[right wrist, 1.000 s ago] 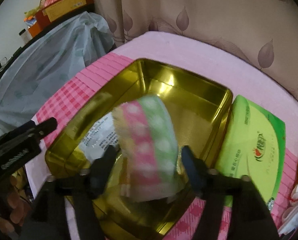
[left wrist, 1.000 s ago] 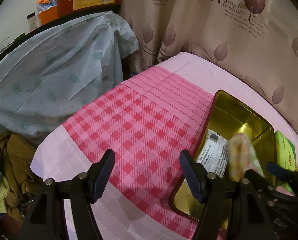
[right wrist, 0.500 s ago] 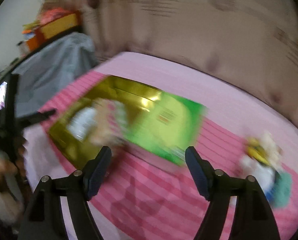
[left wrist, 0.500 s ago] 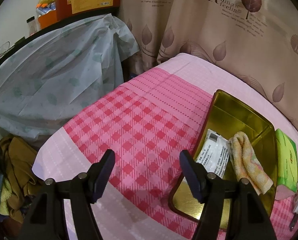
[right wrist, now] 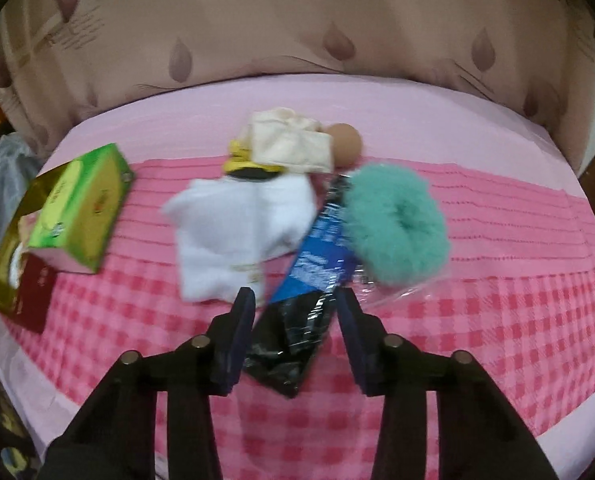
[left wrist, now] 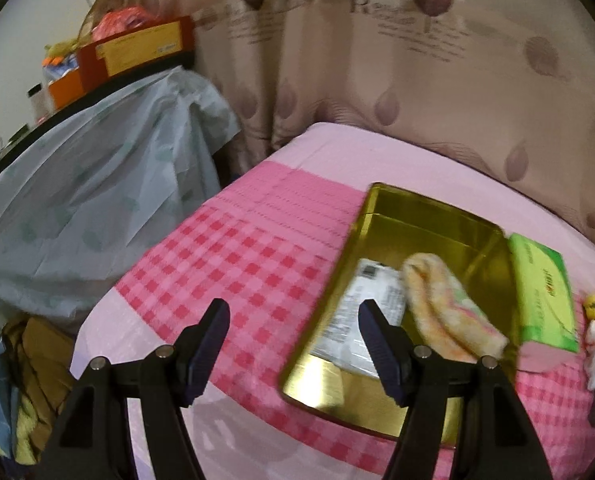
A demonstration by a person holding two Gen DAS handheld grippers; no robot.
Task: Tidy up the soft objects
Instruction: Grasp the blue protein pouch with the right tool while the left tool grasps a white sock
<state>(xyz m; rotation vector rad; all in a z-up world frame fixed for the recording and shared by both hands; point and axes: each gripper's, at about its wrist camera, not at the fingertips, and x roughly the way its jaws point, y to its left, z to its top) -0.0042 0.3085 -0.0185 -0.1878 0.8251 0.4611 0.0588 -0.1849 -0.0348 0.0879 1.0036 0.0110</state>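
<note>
With a rolled towel (left wrist: 449,312) and a white packet (left wrist: 361,316) already lying in the gold tin (left wrist: 381,208) near the bed's (right wrist: 497,320) left end, roughly partway through. Still loose mid-bed: white socks (right wrist: 233,232), cream cloth (right wrist: 289,144), teal scrunchie (right wrist: 397,228), blue-black packet (right wrist: 309,300). Right gripper (right wrist: 295,316): jaws just narrowing, astride that packet's near end, not visibly pinching. Left gripper (left wrist: 293,344): jaws spread, empty, over the checked bedcover.
</note>
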